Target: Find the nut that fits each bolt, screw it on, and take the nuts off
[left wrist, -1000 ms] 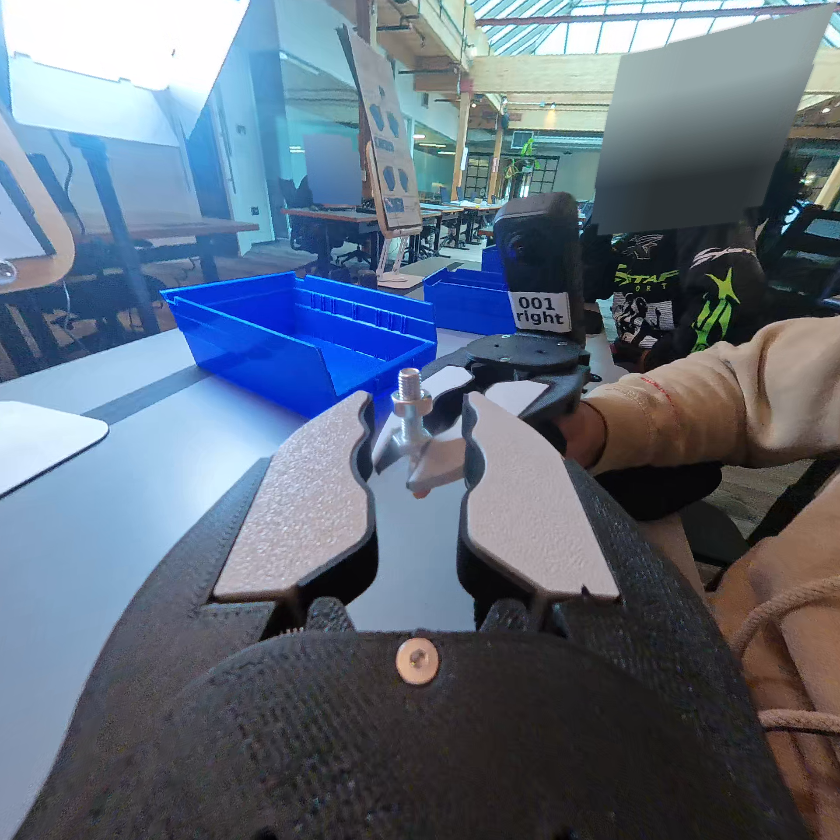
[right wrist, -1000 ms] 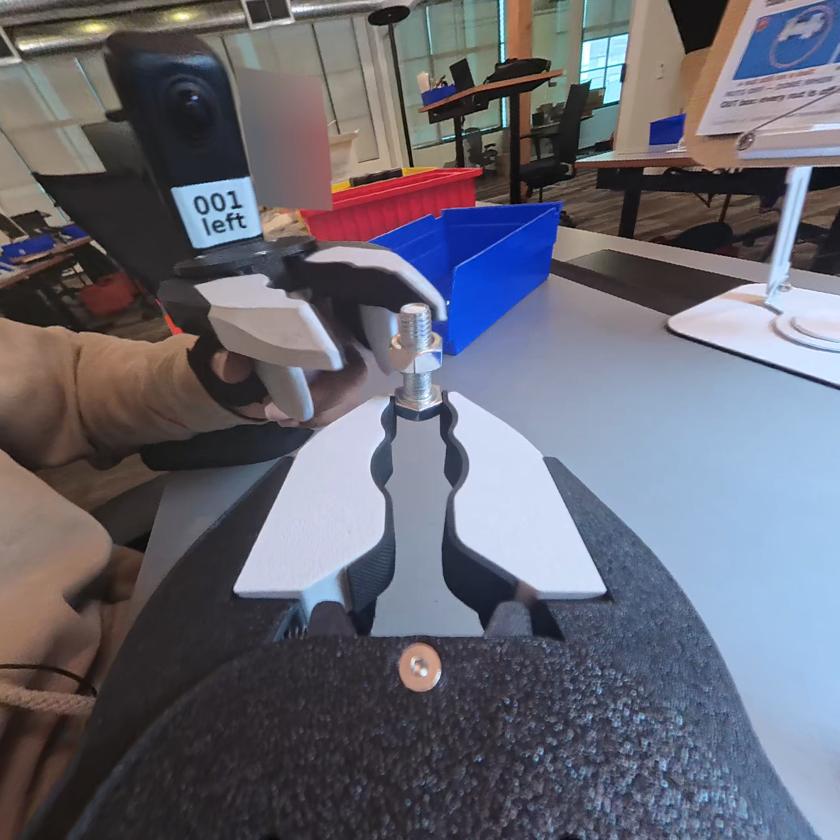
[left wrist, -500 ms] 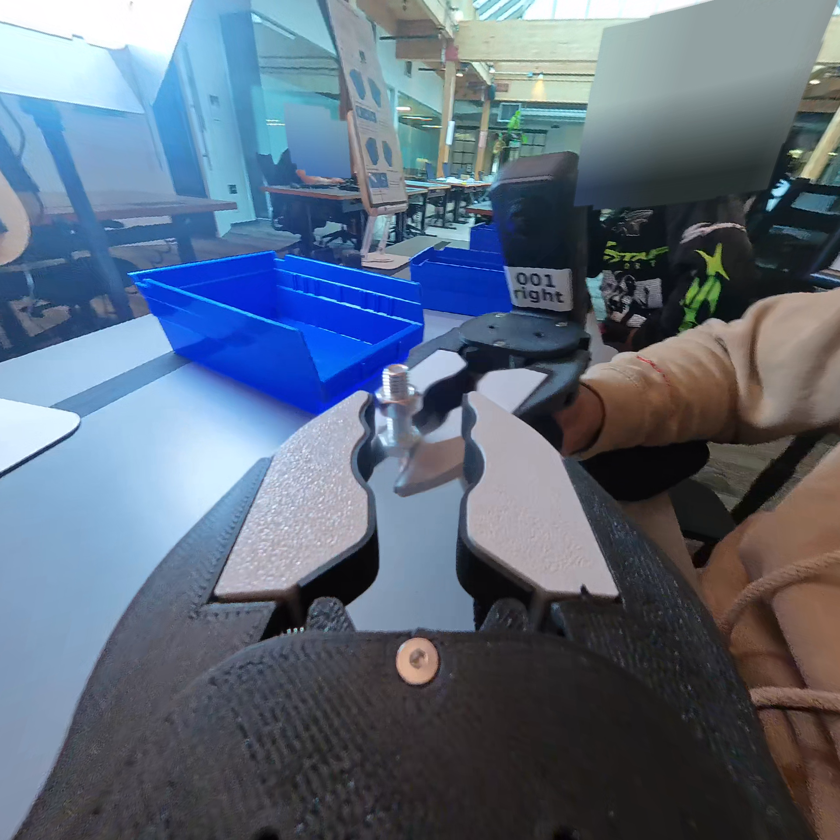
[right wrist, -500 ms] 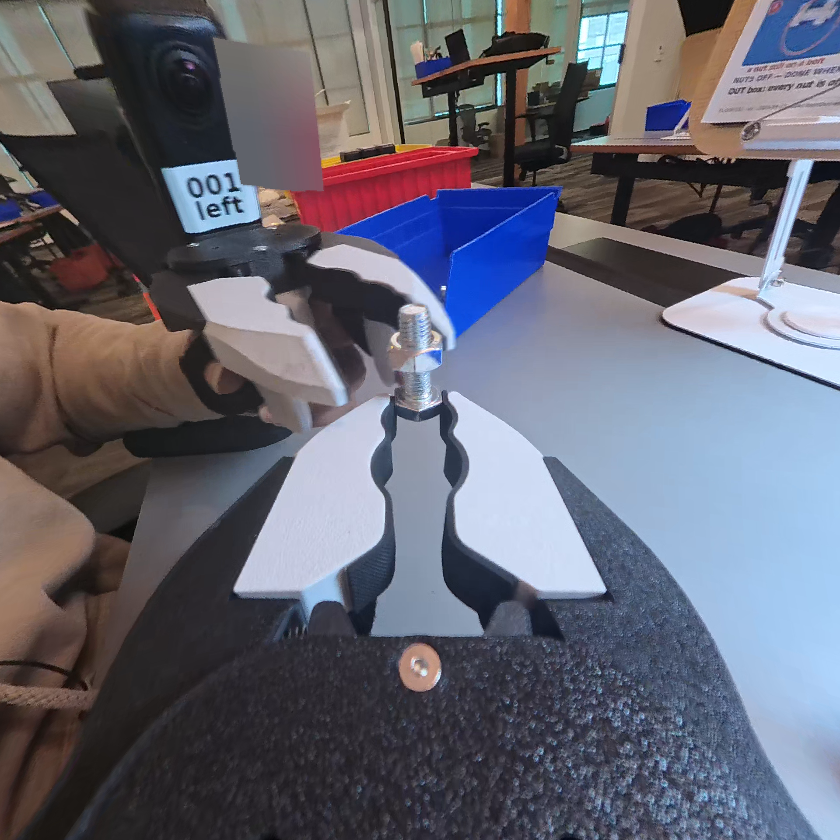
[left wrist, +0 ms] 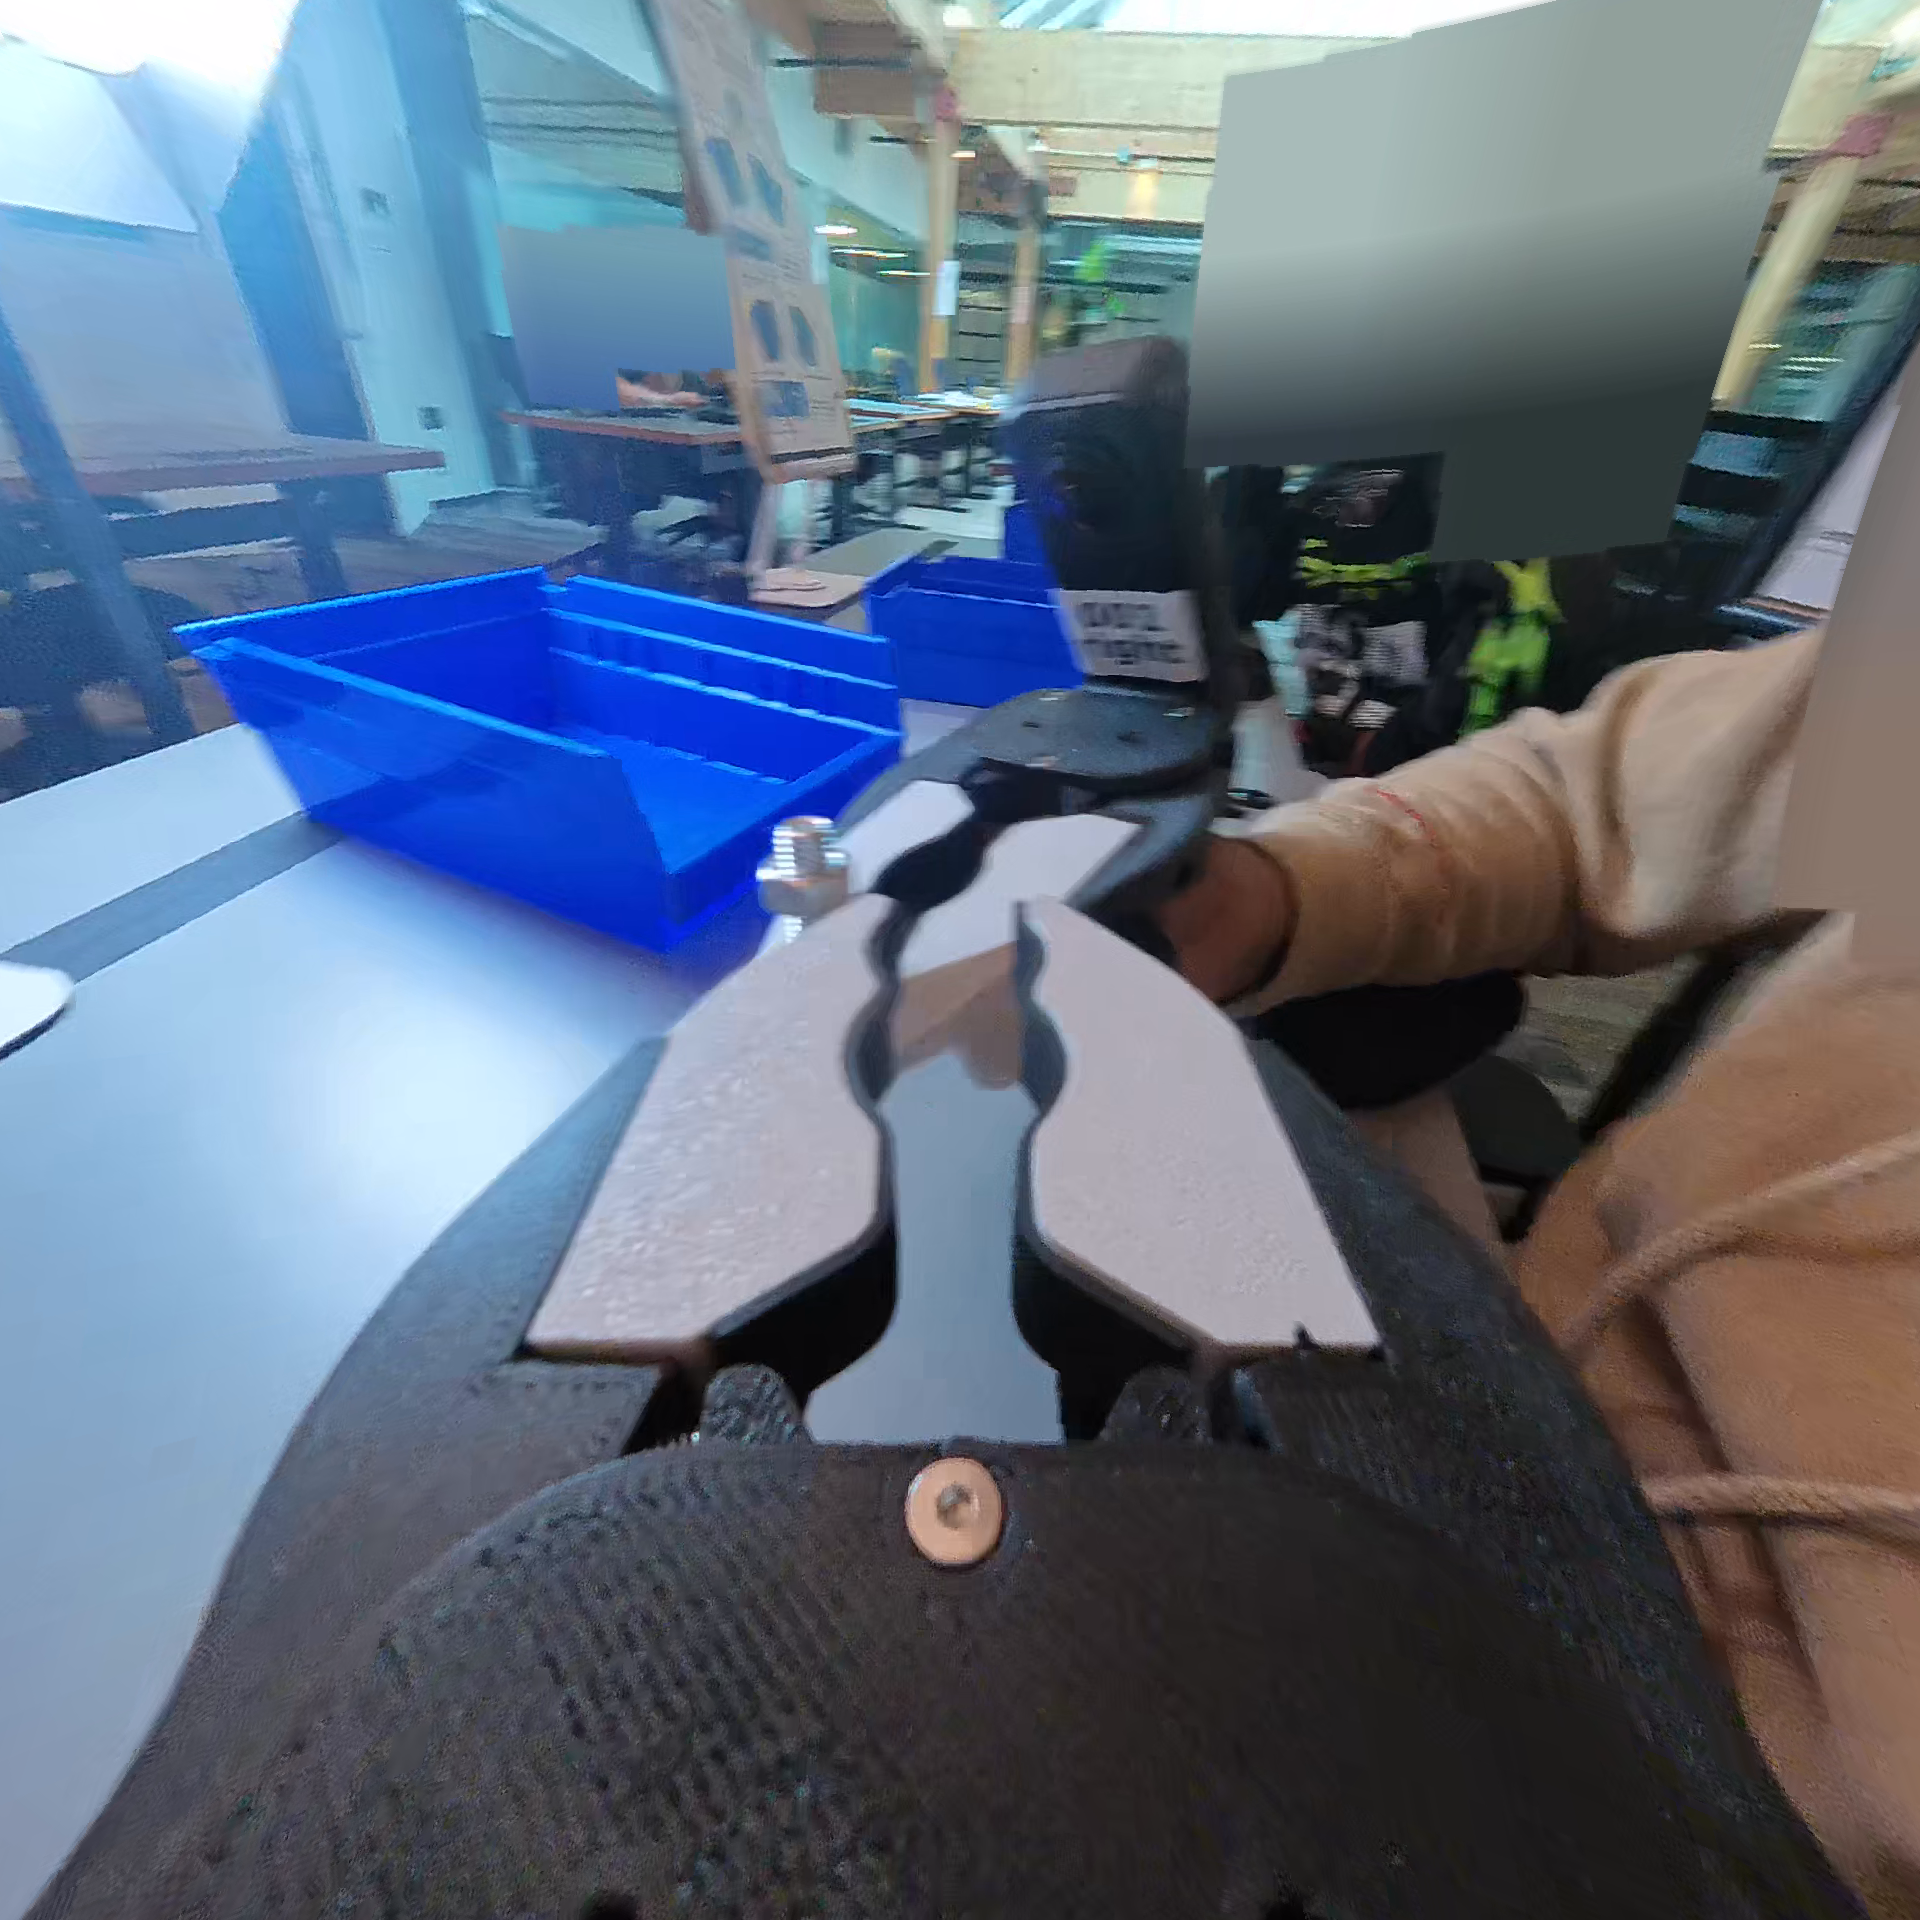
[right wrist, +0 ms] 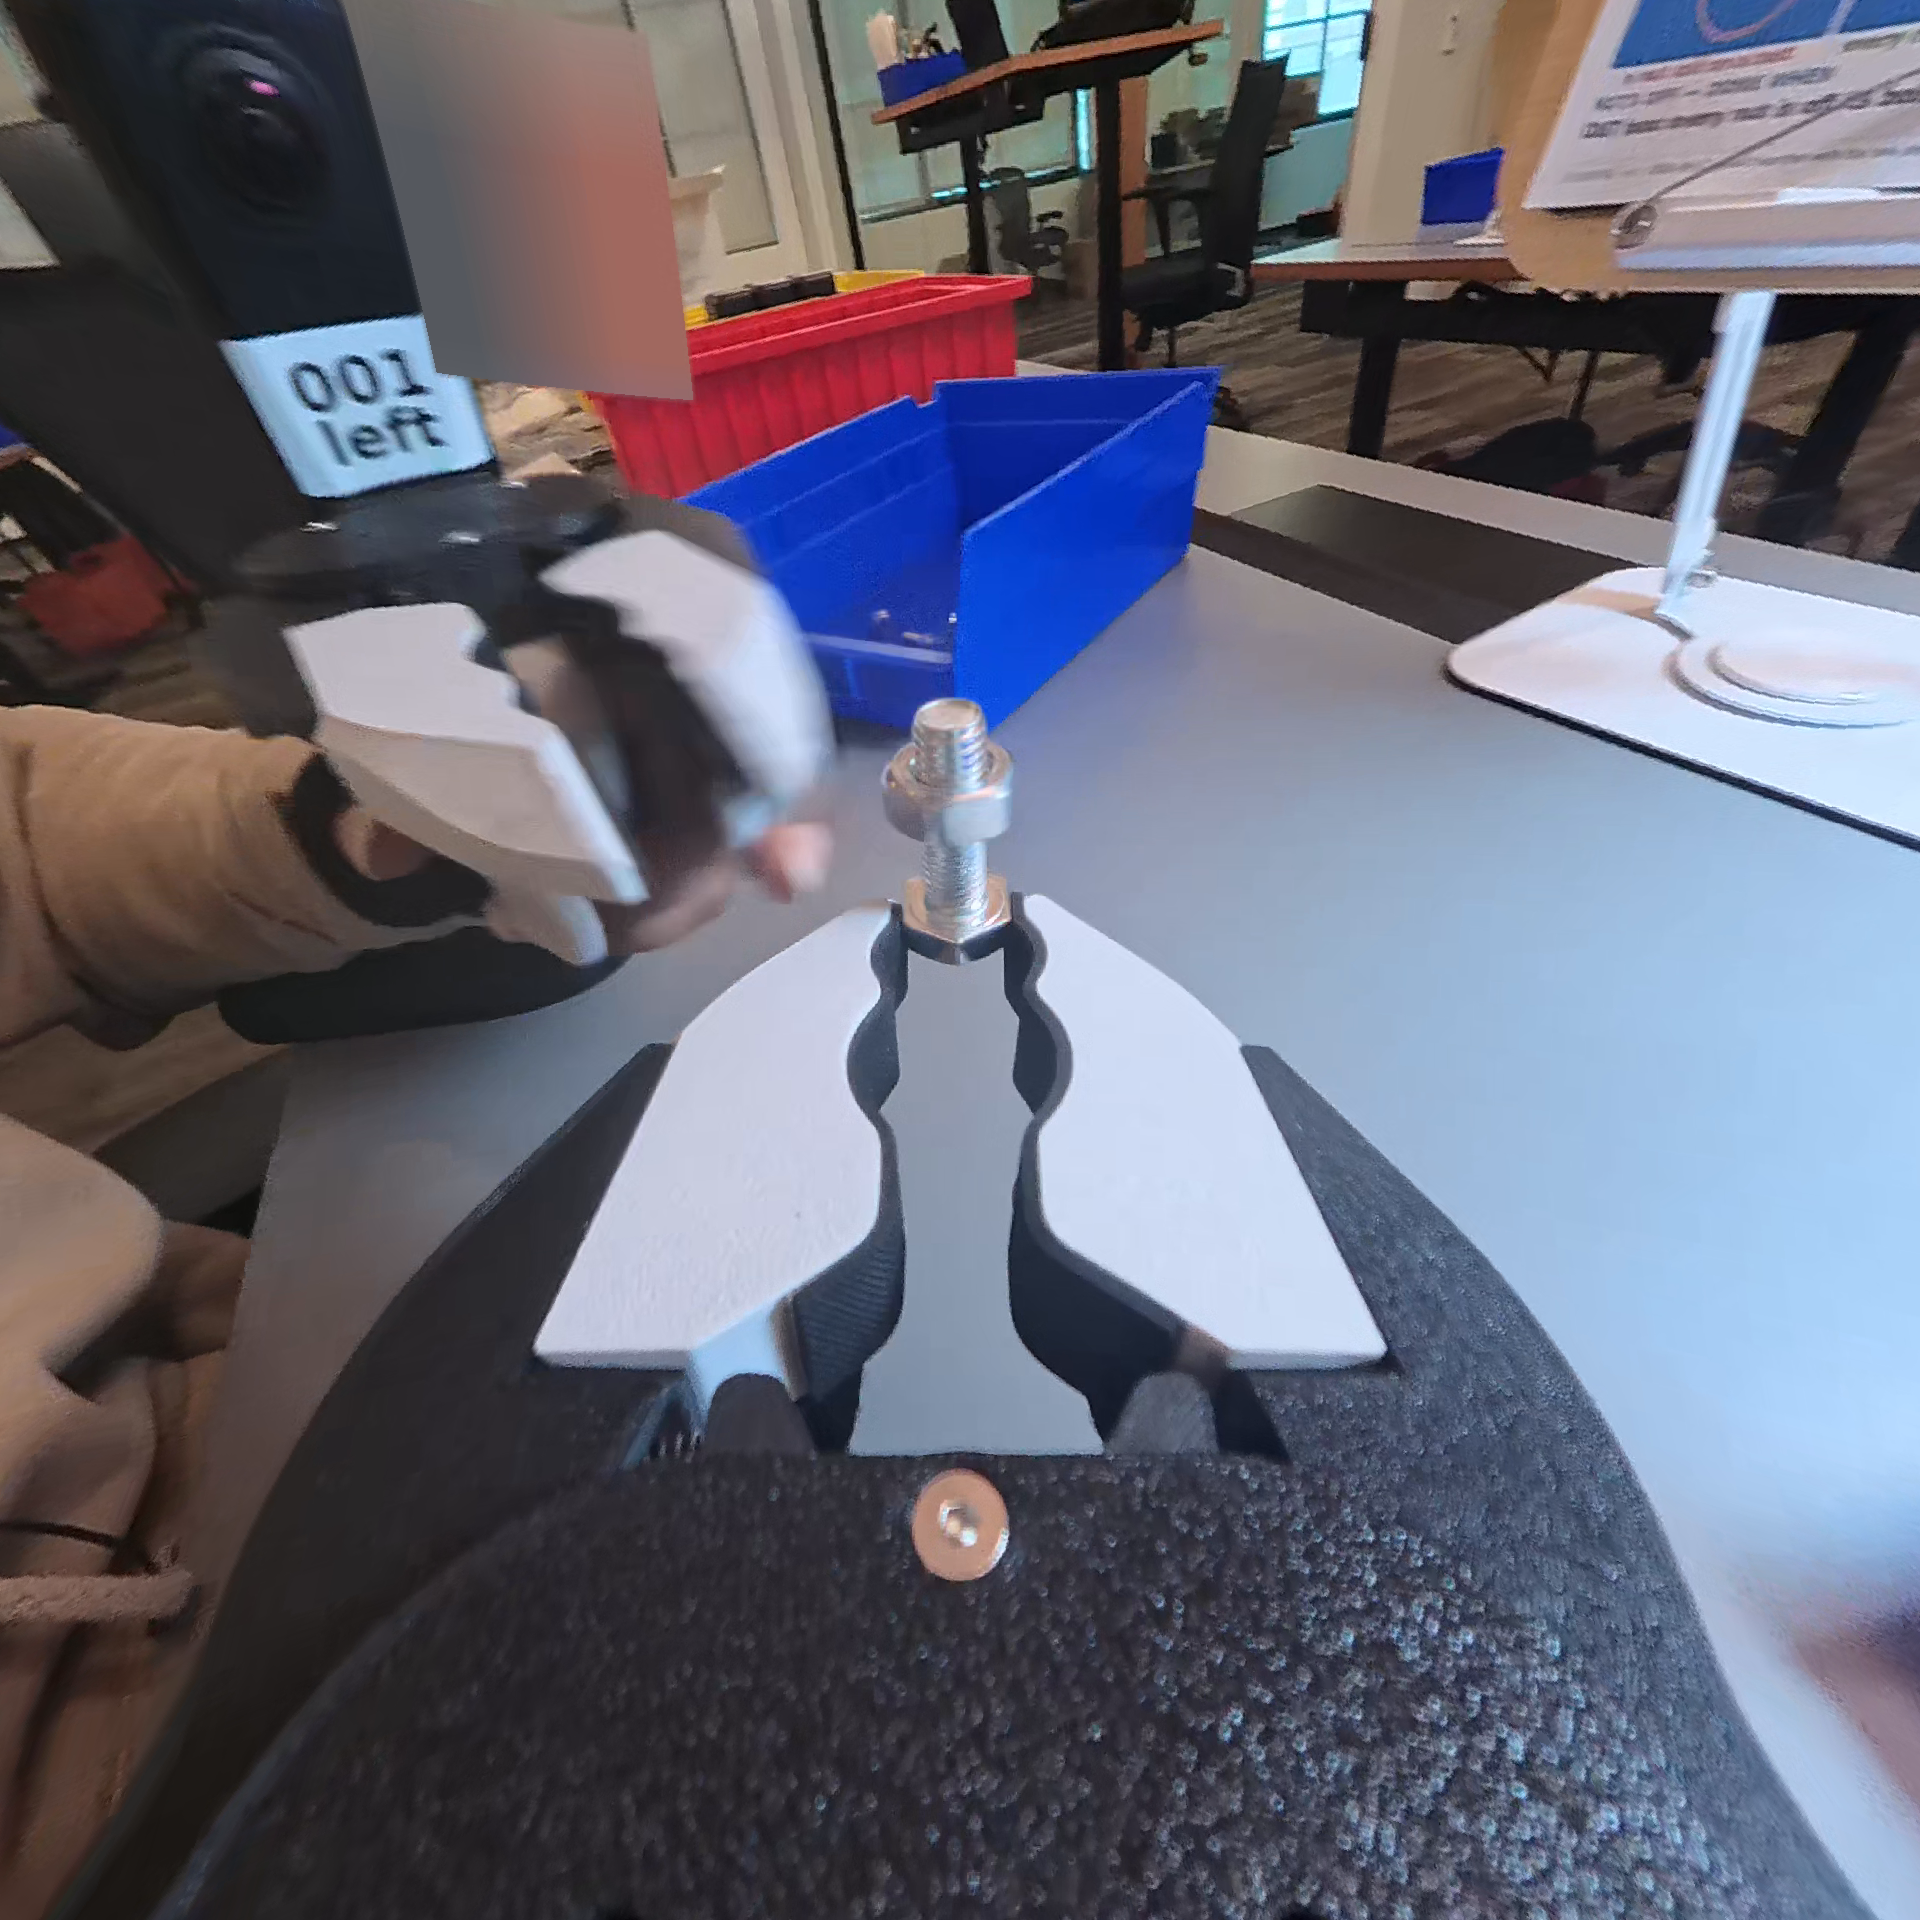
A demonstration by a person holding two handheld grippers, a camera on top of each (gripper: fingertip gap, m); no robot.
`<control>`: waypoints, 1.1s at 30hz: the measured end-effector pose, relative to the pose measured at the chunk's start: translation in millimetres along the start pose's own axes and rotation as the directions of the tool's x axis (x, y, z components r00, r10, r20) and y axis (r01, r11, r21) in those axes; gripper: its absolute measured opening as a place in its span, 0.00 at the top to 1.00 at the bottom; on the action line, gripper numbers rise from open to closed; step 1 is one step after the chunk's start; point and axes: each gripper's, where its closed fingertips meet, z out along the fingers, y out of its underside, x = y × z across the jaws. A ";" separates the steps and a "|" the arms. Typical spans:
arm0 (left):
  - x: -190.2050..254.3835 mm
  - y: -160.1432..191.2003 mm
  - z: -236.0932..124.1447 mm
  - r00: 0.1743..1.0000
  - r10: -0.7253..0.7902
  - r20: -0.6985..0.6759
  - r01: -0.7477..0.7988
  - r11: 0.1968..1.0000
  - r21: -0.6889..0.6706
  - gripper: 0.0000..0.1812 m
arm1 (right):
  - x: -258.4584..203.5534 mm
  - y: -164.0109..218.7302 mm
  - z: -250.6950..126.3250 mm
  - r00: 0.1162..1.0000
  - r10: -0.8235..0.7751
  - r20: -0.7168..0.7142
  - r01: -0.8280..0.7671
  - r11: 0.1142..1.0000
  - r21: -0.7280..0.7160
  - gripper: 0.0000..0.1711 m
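Place: open office, maybe also a workshop
Signs: far standing desks (right wrist: 1049,94), office chairs (right wrist: 1184,249), blue parts bin (left wrist: 561,748), red bin (right wrist: 831,353)

Right gripper (right wrist: 953,920) jaws clamped, left gripper (left wrist: 954,920) jaws parted, empty.
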 end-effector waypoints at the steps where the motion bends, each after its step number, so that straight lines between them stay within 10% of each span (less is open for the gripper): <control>1: 8.4 -3.1 -1.9 0.999 0.004 -0.048 -0.003 1.000 0.013 0.94 | 6.0 0.0 -1.5 1.000 0.006 -0.018 -0.006 1.000 0.000 0.90; 11: -11.5 6.3 4.0 0.998 0.007 0.058 -0.006 1.000 -0.011 0.76 | -7.5 6.0 4.1 0.999 -0.020 0.025 0.021 0.999 -0.040 0.89; 14: 7.2 -0.6 -0.9 0.998 0.055 -0.031 -0.054 0.999 0.005 0.91 | 9.9 5.1 -0.5 1.000 0.015 -0.028 -0.016 0.999 -0.031 0.90; 21: -22.3 1.9 0.3 0.994 0.005 0.109 -0.005 1.000 0.004 0.76 | -7.2 5.2 3.1 1.000 -0.017 0.022 0.018 0.999 -0.038 0.89; 25: -9.9 5.0 3.3 0.997 0.043 0.064 -0.042 0.999 -0.021 0.76 | -6.5 6.0 2.9 1.000 -0.017 0.023 0.018 0.999 -0.043 0.90; 27: 0.0 0.3 -0.4 0.999 0.051 0.006 -0.051 0.999 -0.006 0.91 | 3.3 4.9 0.5 1.000 -0.003 -0.010 0.002 0.999 -0.037 0.90; 33: -18.9 0.4 -0.6 0.994 0.028 0.104 -0.029 1.000 0.007 0.80 | -2.1 3.8 0.7 1.000 -0.006 0.010 0.006 0.999 -0.034 0.89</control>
